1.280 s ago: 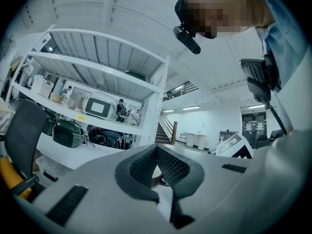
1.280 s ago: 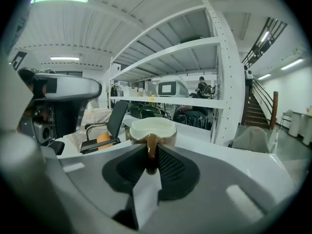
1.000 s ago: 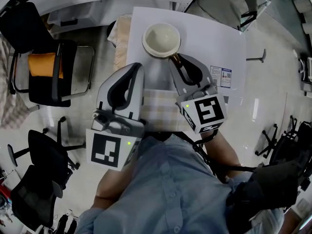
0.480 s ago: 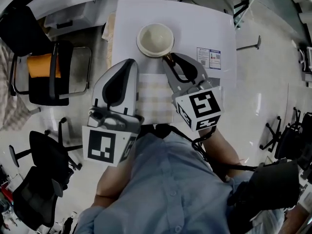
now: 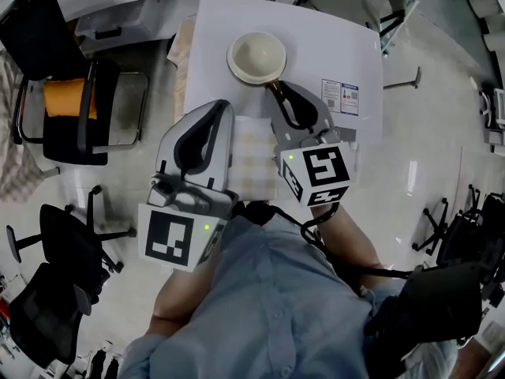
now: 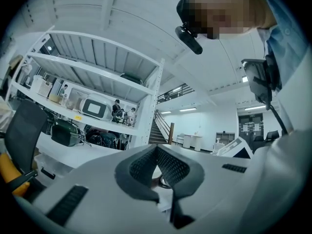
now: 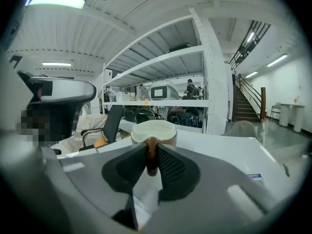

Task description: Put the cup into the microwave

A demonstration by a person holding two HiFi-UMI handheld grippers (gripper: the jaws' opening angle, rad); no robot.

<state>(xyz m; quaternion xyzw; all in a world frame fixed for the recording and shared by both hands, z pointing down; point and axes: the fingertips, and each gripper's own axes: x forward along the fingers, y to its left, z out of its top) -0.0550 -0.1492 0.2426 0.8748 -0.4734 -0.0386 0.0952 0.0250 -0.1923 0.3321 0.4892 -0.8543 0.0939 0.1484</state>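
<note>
1. The right gripper [image 5: 278, 95] has its jaws clamped on the brown handle [image 7: 152, 152] of the cream cup [image 5: 256, 58], and they have just closed a shade tighter. The cup's body juts out just ahead of the jaw tips, over the white worktop [image 5: 323, 50].
2. The left gripper [image 5: 219, 110] carries nothing. Its jaws are pressed together, just beside the right pair and short of the cup.
3. The risk, judged from here, is that the narrow handle alone is gripped. The cup's weight ahead of the jaws could swivel it or pull it loose during the carry. Whether it rests on the worktop or hangs clear cannot be told.
4. The cup looks empty, its pale inside bare.
</note>
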